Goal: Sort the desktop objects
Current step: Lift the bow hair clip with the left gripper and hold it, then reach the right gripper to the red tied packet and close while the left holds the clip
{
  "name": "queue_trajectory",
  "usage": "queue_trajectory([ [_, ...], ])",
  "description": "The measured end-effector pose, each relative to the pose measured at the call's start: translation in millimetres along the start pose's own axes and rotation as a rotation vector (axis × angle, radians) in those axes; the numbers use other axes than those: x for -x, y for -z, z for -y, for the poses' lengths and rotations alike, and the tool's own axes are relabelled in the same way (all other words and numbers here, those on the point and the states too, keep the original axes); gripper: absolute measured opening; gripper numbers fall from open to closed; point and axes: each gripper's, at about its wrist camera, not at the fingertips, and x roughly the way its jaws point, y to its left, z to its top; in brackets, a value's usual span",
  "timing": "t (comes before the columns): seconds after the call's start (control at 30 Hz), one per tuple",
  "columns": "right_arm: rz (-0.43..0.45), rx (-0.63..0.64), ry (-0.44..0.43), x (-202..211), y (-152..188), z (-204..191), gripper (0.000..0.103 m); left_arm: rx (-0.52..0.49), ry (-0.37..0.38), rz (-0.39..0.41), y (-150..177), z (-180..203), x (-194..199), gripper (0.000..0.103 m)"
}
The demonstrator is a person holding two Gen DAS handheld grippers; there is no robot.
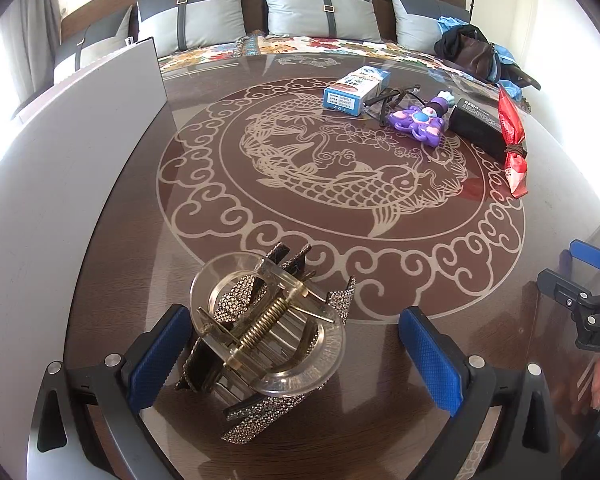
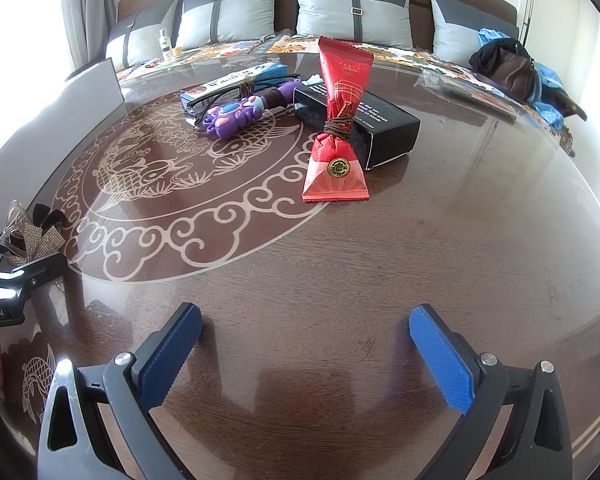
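A clear hair claw clip with rhinestone bows point(image 1: 266, 338) lies on the dark glass-topped table point(image 1: 380, 420) between the wide-open fingers of my left gripper point(image 1: 296, 354); the left pad point(image 1: 156, 356) is close to it, contact unclear. The clip also shows at the far left of the right wrist view point(image 2: 34, 236). My right gripper point(image 2: 306, 354) is open and empty over bare table near the front. At the back lie a blue box point(image 2: 232, 82), a purple toy point(image 2: 236, 114), a black box point(image 2: 376, 128) and a red packet point(image 2: 338, 136) tied with brown cord.
A grey board point(image 1: 76, 128) stands along the table's left side. A sofa with grey cushions point(image 1: 320, 8) and a brown bag point(image 2: 512, 68) sits behind the table. A small bottle point(image 2: 165, 44) stands on the sofa. Black cords lie by the purple toy point(image 1: 416, 118).
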Motion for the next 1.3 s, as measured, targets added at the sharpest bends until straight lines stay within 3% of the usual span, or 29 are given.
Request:
queue_trajectory([
  [0.57,0.001,-0.016,-0.004,2,1,3,0.103,0.001,0.000,0.001,0,0,0,0.103],
  [0.73,0.039,-0.126,-0.050,-3,-44,22,0.103,0.001,0.000,0.001,0,-1,0,0.103],
  [0.8,-0.046,-0.156,-0.082,-27,-69,28,0.103,0.000,0.000,0.001,0,-1,0,0.103],
  [0.83,-0.098,-0.171,-0.100,-41,-79,29,0.101,0.001,0.000,0.001,0,-1,0,0.103],
  [0.9,-0.104,-0.146,-0.084,-53,-98,24,0.094,0.000,0.000,0.001,0,-1,0,0.103],
  [0.93,-0.111,-0.129,-0.086,-59,-105,21,0.077,0.000,0.000,0.001,0,-1,0,0.103],
  [1.0,-0.110,-0.087,-0.047,-62,-113,12,0.056,0.000,-0.001,0.000,0,-1,1,0.103],
  [1.03,-0.105,-0.070,-0.067,-60,-113,9,0.025,-0.003,0.000,-0.001,0,0,1,0.103],
  [1.07,-0.110,-0.065,-0.088,-58,-111,6,0.025,-0.009,0.005,-0.003,1,-1,2,0.103],
  [1.13,-0.107,-0.035,-0.118,-46,-100,-4,0.025,-0.025,0.010,0.017,4,-1,8,0.089],
  [1.2,-0.097,0.003,-0.160,-27,-81,-14,0.025,-0.041,0.025,0.040,11,-1,17,0.060],
  [1.3,-0.095,-0.008,-0.270,5,-49,-20,0.025,-0.011,0.087,0.043,21,-8,29,0.053],
])
